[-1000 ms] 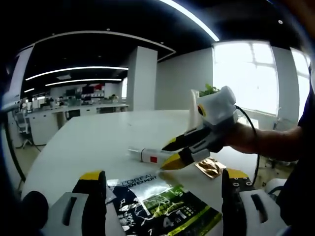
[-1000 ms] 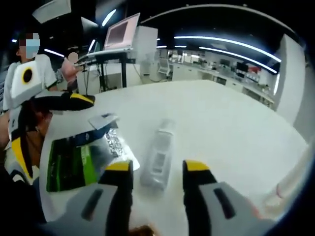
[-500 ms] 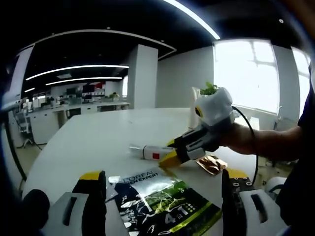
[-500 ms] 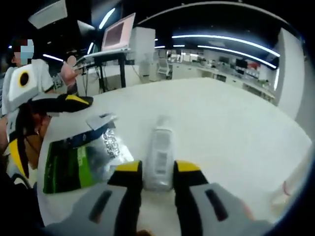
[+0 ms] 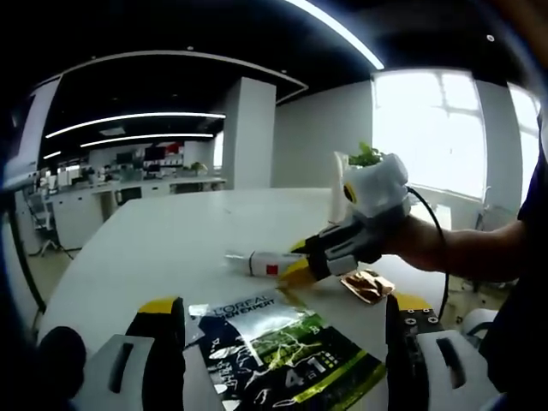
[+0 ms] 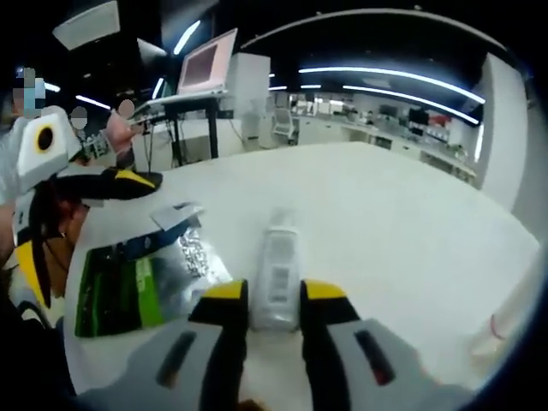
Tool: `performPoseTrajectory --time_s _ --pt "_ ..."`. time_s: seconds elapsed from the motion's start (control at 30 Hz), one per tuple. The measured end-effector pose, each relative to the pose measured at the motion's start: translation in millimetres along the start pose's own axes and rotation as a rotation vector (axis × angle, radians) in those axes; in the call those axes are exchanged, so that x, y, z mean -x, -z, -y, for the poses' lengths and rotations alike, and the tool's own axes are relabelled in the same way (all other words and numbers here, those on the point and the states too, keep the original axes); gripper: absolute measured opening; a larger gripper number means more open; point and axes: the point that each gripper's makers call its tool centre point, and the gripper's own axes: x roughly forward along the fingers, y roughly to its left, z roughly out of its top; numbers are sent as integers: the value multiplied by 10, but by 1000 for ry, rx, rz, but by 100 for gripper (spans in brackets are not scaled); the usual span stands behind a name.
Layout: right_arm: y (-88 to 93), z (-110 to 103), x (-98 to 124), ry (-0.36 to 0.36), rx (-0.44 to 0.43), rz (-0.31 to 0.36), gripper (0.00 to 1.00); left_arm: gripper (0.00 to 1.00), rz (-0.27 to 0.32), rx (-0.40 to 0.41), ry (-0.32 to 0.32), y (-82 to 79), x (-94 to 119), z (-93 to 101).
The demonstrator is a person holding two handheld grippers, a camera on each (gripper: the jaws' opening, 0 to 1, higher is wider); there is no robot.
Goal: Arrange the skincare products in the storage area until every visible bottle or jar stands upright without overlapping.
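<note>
Tube (image 6: 276, 276) lying flat, long axis pointing away, pinched by right claw (image 6: 272, 299), left claw (image 5: 278, 318) spread

Our left gripper (image 5: 282, 330) has chunky black fingers (image 5: 163, 342) with yellow caps at the tips, sitting on light grey housings with dark slots near the bottom. The right gripper (image 6: 272, 300) is built the same way: yellow-tipped black fingers (image 6: 224, 312) on pale grey bodies with dark oblong slots. Seen from the left gripper view, its white shell carries a round yellow-ringed black marking, and a thin black cable (image 5: 432, 218) loops off the back. We're wearing a dark short sleeve (image 5: 522, 282).
</note>
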Motion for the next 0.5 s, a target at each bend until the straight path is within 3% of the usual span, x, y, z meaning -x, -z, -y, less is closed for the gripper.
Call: performPoseTrajectory --time_s 0.3,0.5 --pt "-107 31 83 4 -36 71 21 99 2 -5 3 -29 -3 13" --pt "-215 89 201 -2 -118 149 21 99 -4 -7 6 -30 -16 28"
